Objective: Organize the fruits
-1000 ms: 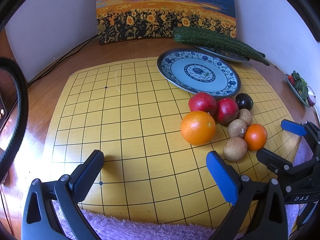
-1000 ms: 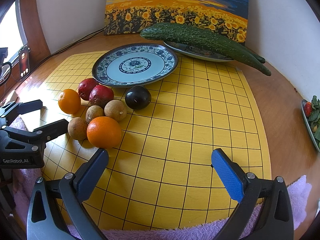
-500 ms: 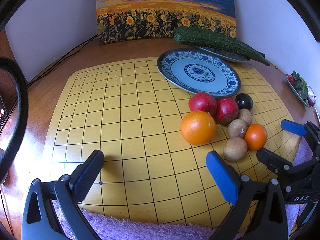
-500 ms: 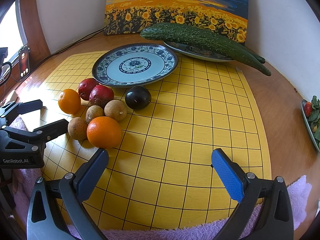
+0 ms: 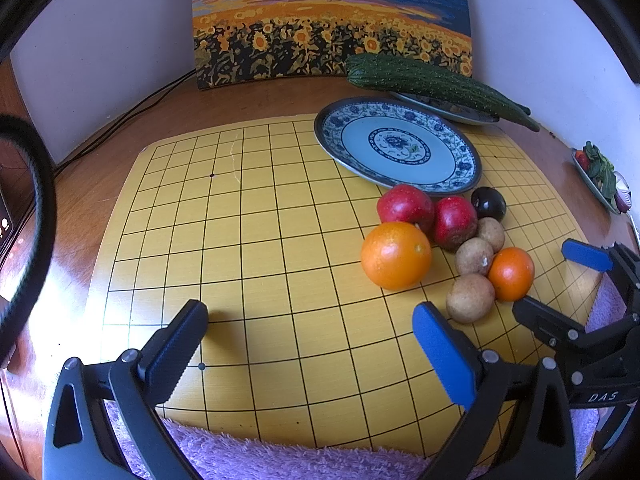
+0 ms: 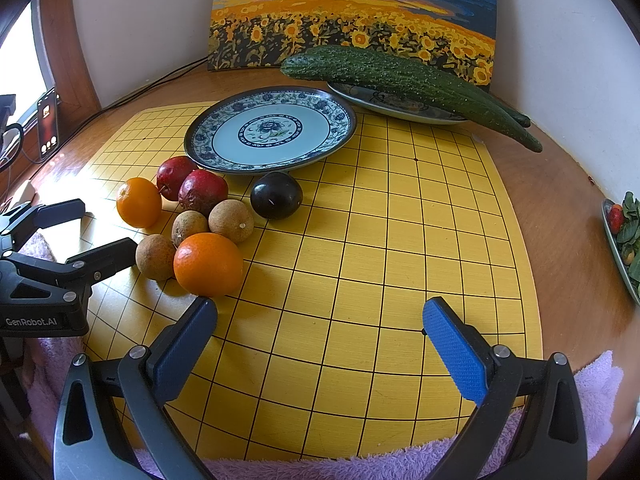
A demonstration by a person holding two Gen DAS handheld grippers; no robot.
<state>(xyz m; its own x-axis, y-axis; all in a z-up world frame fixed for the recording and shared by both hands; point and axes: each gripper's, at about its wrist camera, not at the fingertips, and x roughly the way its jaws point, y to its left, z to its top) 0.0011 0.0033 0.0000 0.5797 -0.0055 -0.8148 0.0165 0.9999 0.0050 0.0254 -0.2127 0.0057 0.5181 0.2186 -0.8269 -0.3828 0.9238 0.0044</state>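
A cluster of fruit lies on the yellow grid board (image 5: 248, 240): a large orange (image 5: 396, 255) (image 6: 208, 264), a small orange (image 5: 511, 274) (image 6: 139, 202), two red fruits (image 5: 405, 208) (image 6: 203, 192), a dark plum (image 5: 488, 203) (image 6: 276, 195) and three brown round fruits (image 5: 470, 298) (image 6: 231, 221). Behind them sits an empty blue-patterned plate (image 5: 396, 146) (image 6: 270, 130). My left gripper (image 5: 310, 342) is open and empty, low over the board's near edge, left of the fruit. My right gripper (image 6: 320, 340) is open and empty, right of the fruit; it also shows in the left wrist view (image 5: 560, 276).
Two long cucumbers (image 6: 408, 80) lie on a second plate (image 6: 396, 106) at the back. A sunflower painting (image 6: 352, 12) leans on the wall. A dish of greens (image 6: 624, 236) stands at the far right. A purple towel (image 5: 280, 456) lies under the grippers. Cables run at the back left.
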